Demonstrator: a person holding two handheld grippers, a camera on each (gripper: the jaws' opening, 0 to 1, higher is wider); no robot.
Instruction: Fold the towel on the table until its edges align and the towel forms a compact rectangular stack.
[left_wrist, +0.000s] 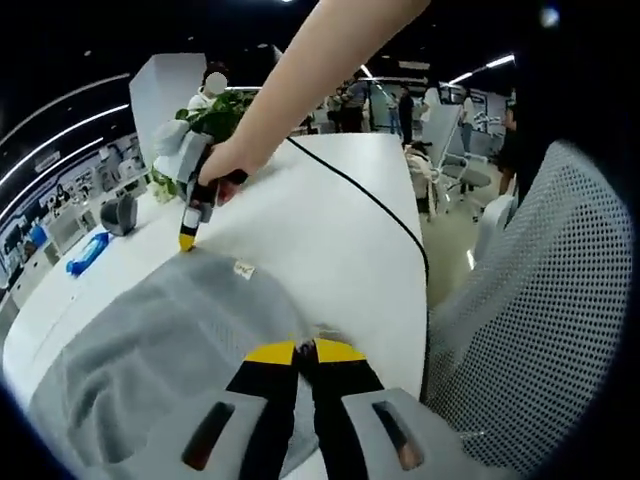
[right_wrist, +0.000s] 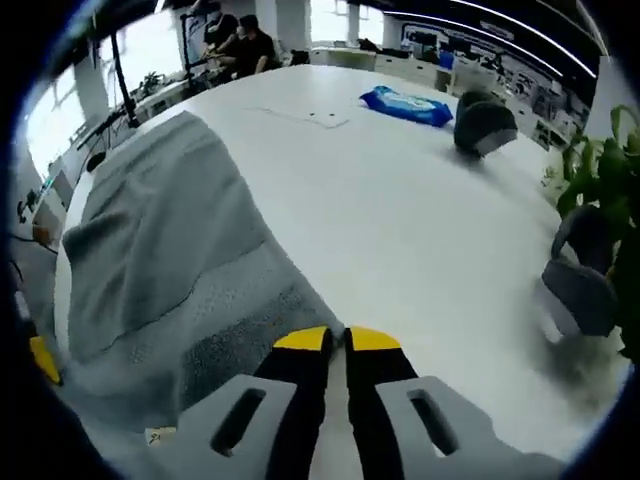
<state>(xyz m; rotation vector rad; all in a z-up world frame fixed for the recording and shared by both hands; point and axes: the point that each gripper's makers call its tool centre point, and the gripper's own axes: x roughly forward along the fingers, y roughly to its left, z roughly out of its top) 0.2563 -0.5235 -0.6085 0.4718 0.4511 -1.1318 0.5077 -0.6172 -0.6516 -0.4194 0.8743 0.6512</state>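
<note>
Right under both closed claws, the left gripper (left_wrist: 306, 350) and right gripper (right_wrist: 336, 338) each pinch a corner of the grey towel (left_wrist: 170, 340) (spread on the white table (left_wrist: 320, 210)), so lifting evenly should keep edges aligned.

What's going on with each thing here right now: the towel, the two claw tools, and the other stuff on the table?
Towel: grey, lying on the table, partly folded, rumpled.
Left gripper: jaws together at the towel's near edge.
Right gripper: jaws together at the towel's corner, held in a hand.
Blue packet: lying flat.
Black cable: trailing across the table.
Mesh chair: unoccupied.
</note>
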